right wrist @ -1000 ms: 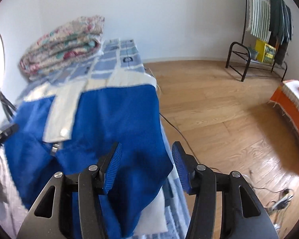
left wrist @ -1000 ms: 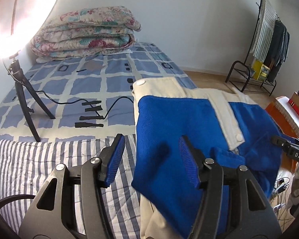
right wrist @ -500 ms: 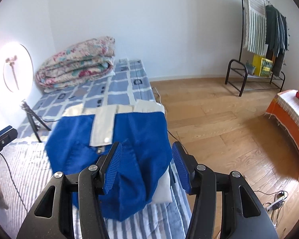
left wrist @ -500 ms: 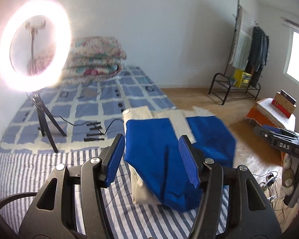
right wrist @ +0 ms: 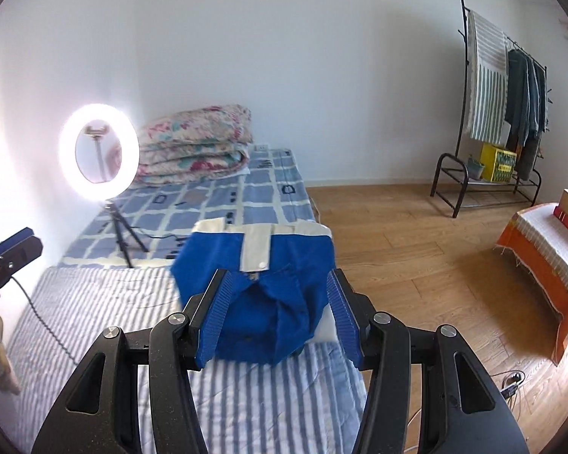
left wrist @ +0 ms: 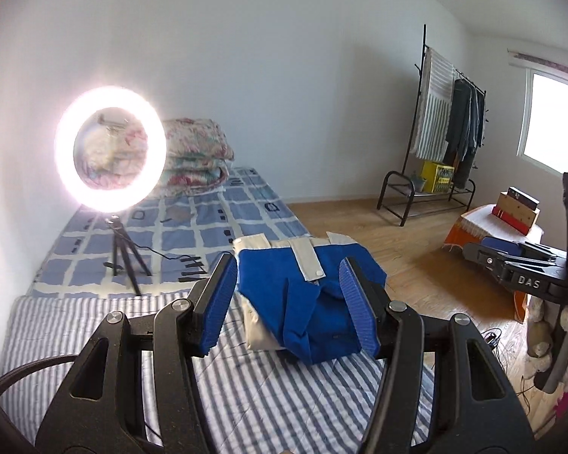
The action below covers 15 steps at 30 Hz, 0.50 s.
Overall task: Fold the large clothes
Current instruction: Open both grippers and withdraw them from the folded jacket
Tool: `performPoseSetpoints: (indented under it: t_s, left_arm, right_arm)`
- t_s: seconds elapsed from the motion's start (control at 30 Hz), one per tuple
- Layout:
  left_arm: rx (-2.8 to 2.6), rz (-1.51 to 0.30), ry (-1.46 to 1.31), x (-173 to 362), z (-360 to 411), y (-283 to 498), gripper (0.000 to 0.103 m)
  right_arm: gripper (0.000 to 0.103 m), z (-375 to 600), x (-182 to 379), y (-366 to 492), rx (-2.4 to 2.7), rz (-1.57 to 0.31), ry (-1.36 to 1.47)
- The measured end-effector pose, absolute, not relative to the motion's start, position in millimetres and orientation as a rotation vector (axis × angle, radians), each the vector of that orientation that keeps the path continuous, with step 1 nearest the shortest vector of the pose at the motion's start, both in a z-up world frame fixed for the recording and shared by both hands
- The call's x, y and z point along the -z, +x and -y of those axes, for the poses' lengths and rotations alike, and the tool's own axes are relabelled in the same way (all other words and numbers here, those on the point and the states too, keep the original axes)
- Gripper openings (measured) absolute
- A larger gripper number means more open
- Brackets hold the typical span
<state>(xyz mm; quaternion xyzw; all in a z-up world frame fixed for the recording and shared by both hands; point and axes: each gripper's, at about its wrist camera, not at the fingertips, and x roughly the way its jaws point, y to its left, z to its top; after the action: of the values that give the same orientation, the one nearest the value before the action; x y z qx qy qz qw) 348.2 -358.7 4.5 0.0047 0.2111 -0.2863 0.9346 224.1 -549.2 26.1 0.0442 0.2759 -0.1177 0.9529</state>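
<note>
I have both tools raised above the bed (left wrist: 94,340), and neither holds anything. My left hand-held gripper (left wrist: 289,302) stands wide, with only air between its blue pads, and my right hand-held gripper (right wrist: 278,314) is just as wide and just as empty. The thing I am working on, a blue and cream jacket (left wrist: 310,295), lies folded into a compact bundle on the striped sheet, near the bed's floor-side edge and well apart from the ring light (left wrist: 110,147) that stands on its tripod farther up the bed toward the wall. The quilt (right wrist: 197,143) is stacked beyond the ring light at the head of the bed.

I judge the fold is nearly finished and this step is the check and tidy. The front of the jacket, below the cream placket with its snap, looks rumpled, and a cream layer sticks out under the blue at the near corners. To do it well, I would come down low from both sides of the jacket, press the loose blue flap flat and tuck the cream edge under, keeping my pads off the snap. The jacket sits close to the bed's edge, so I should push toward the ring light, not toward the floor.
</note>
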Motion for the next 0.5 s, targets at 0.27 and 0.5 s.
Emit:
performPoseSetpoints:
  t_s: [0.27, 0.5]
  left_arm:
    - [0.586, -0.39, 0.014, -25, 309, 272, 0.06]
    - [0.584, -0.379, 0.031, -24, 275, 215, 0.067]
  right_arm:
    - [0.057, 496, -42, 159, 0.236, -0.519, 0.04]
    - [0.067, 472, -39, 121, 0.243, -0.484, 0.046]
